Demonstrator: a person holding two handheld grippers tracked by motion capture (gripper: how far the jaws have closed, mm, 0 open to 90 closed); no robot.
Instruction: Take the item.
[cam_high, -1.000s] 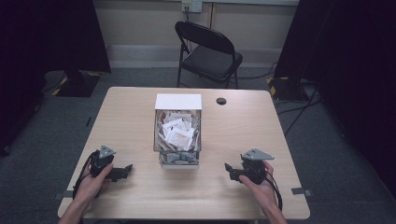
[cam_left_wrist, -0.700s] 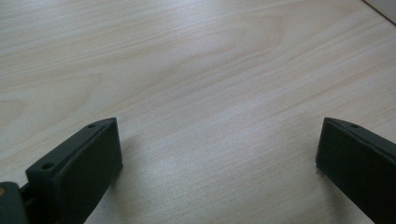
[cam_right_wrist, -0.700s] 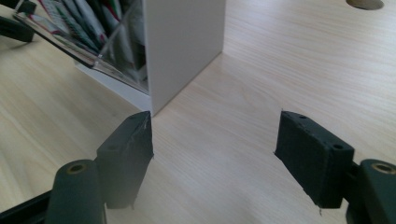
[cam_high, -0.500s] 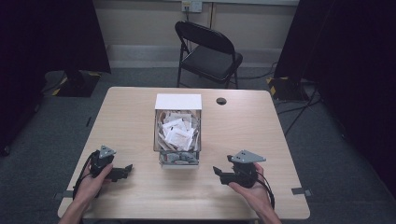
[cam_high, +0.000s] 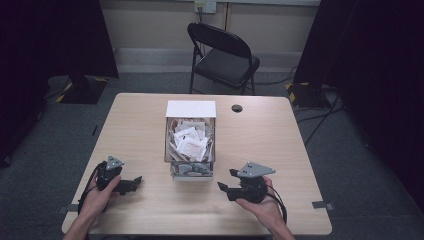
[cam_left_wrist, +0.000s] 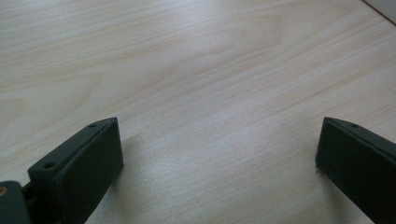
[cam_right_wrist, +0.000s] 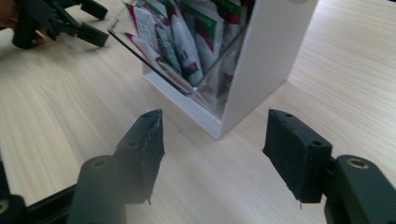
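A white box with clear walls (cam_high: 190, 137) stands mid-table, packed with several white sachets (cam_high: 190, 141). In the right gripper view the box (cam_right_wrist: 261, 60) is just ahead, and its sachets (cam_right_wrist: 187, 42) show red and green print. My right gripper (cam_high: 226, 181) is open at the front right, pointing left toward the box's near corner, nothing between its jaws (cam_right_wrist: 212, 154). My left gripper (cam_high: 134, 182) rests at the front left, open over bare wood (cam_left_wrist: 219, 154). It also shows far off in the right gripper view (cam_right_wrist: 70, 21).
The light wood table (cam_high: 280, 145) has a round cable hole (cam_high: 236, 108) behind the box to the right. A black folding chair (cam_high: 225, 55) stands beyond the far edge. Dark curtains hang on both sides. Bare tabletop lies on each side of the box.
My right gripper has shifted left and slightly forward, nearer the box, and turned toward it. The left gripper has stayed put.
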